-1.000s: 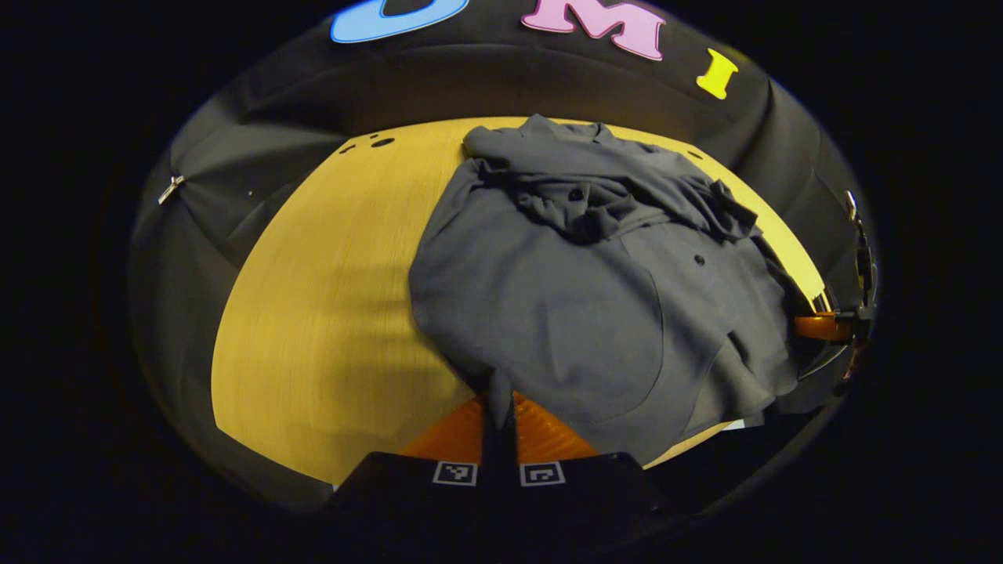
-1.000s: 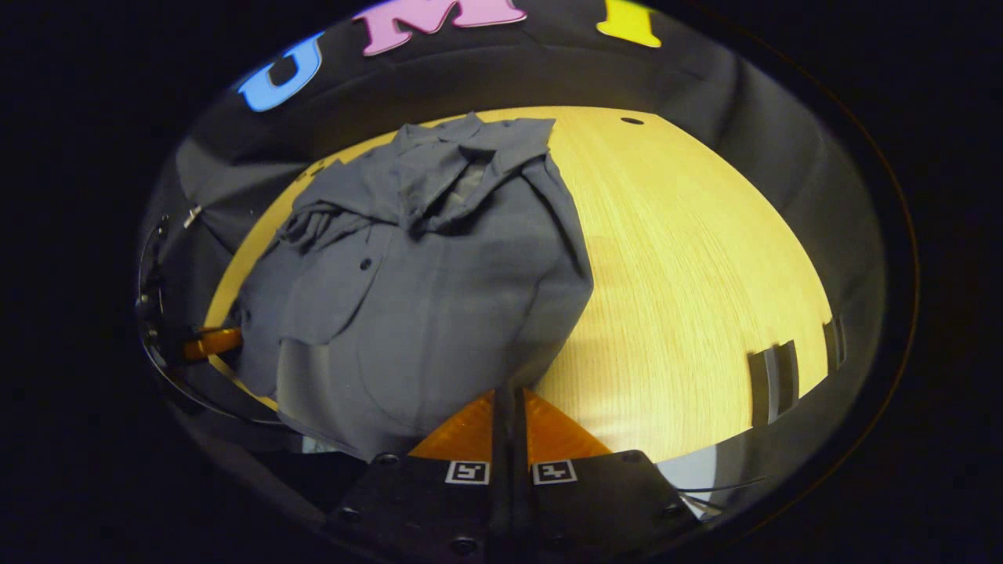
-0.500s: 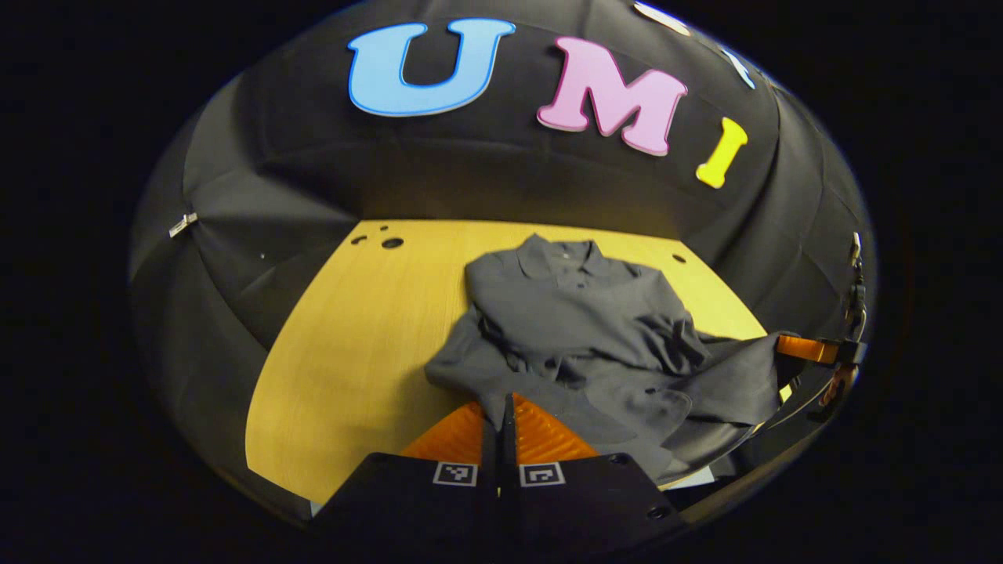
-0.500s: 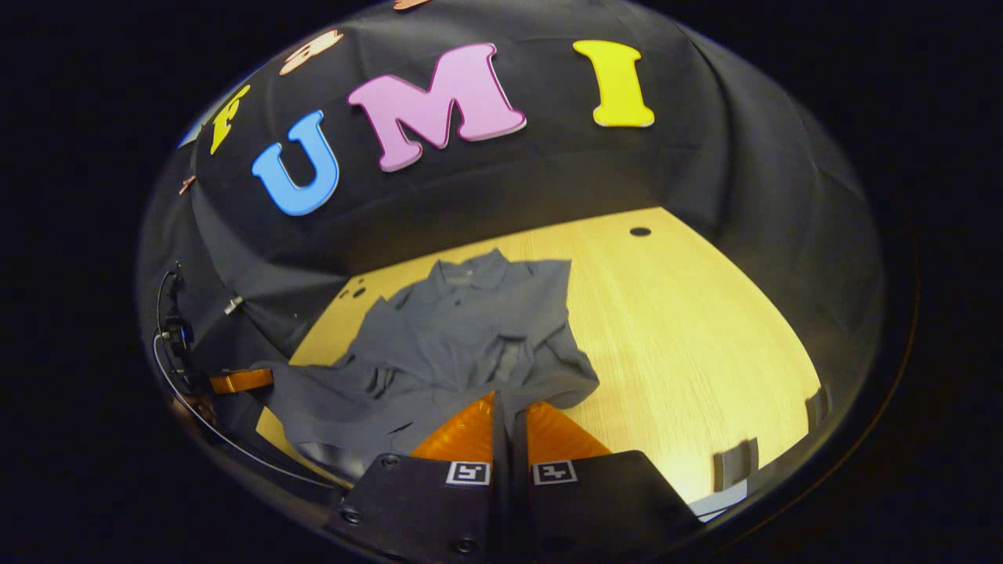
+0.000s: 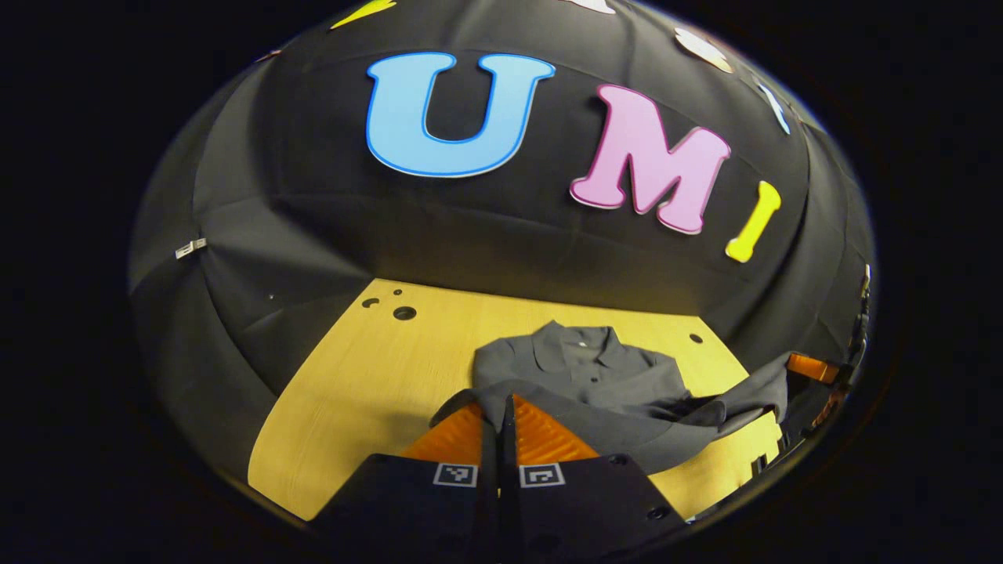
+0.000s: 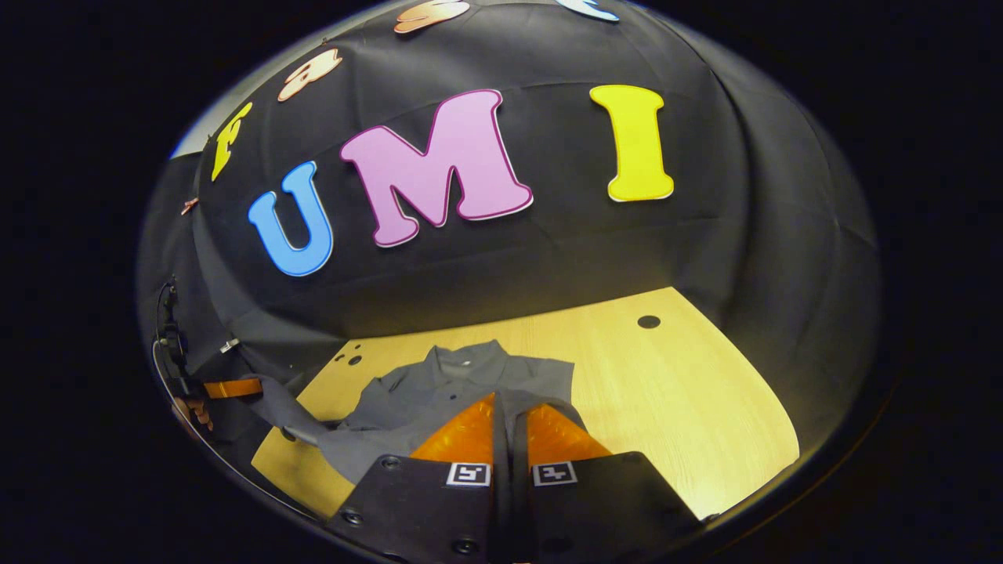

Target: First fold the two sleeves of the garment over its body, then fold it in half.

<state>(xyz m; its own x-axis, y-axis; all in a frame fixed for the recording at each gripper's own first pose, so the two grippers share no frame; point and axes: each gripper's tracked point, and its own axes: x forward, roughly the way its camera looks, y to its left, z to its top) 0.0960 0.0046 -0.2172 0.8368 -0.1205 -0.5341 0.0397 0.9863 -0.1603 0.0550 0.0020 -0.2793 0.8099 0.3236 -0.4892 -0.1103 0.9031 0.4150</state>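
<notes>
In the left gripper view my left claw [image 5: 501, 407], at bottom centre, is clenched on the hem of the grey shirt [image 5: 584, 372]; I can read no label on it. The shirt lies just above the claw on the tabletop [image 5: 353, 376], collar toward the top.

In the right gripper view my right claw [image 6: 505, 403], at bottom centre, pinches the shirt's [image 6: 462, 376] hem too. At left edge, the other claw holds the far corner.

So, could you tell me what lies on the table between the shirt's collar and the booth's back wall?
In the left gripper view, only bare wooden table lies between the shirt collar and the wall; the small holes sit off to the sides.
</notes>
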